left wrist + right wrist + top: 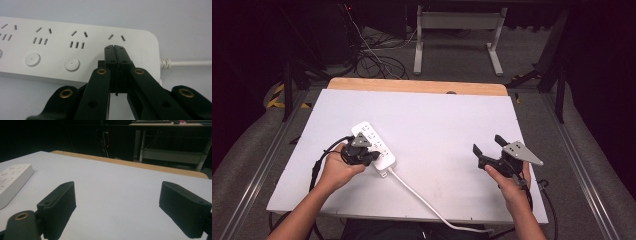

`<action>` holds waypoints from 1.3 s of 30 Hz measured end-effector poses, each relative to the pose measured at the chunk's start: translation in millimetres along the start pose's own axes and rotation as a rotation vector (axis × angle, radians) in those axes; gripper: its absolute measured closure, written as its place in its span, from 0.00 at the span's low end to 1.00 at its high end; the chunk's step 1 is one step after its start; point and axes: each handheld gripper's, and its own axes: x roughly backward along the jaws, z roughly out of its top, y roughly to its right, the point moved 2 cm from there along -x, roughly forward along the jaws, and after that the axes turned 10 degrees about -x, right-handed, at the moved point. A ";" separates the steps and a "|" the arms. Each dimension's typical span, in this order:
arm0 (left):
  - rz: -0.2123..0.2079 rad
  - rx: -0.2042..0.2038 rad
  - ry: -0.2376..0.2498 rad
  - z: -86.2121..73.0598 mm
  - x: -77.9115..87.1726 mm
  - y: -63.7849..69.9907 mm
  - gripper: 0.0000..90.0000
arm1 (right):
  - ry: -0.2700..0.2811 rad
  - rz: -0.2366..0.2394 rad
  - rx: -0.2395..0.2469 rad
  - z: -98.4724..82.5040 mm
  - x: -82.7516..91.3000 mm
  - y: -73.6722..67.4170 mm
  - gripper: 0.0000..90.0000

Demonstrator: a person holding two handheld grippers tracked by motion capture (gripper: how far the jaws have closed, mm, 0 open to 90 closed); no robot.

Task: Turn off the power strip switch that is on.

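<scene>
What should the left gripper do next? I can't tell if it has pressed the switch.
Probably ease straight down: the left gripper, jaws shut, sits at the power strip's cord-end outlet, where that outlet's round button would be.

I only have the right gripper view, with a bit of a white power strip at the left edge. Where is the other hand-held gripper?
Observer: The left hand-held gripper sits on the white plastic power strip, near the end where its cord leaves.
Operator: Open or shut?
Observer: Shut; in the left gripper view its jaws meet, tips over the last socket by that end.
Operator: Where does the cord go?
Observer: The white cord runs across the white table top toward the person's edge and drops over it.
Operator: And my gripper?
Observer: The right hand-held gripper is open, well apart from the strip.
</scene>
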 end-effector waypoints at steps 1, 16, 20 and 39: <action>0.002 -0.001 -0.002 0.4 -0.3 0.6 1.00 | 0.001 0.000 -0.002 0.1 0.2 0.1 0.16; 0.018 -0.025 -0.022 1.9 -1.5 2.1 1.00 | 0.002 -0.010 -0.003 0.4 1.1 0.3 0.16; 0.011 -0.023 -0.022 2.0 -1.4 1.5 1.00 | 0.002 -0.010 0.001 0.3 0.7 0.5 0.16; 0.012 -0.028 -0.021 2.2 -1.5 1.9 1.00 | 0.000 -0.009 -0.001 0.4 0.8 0.5 0.16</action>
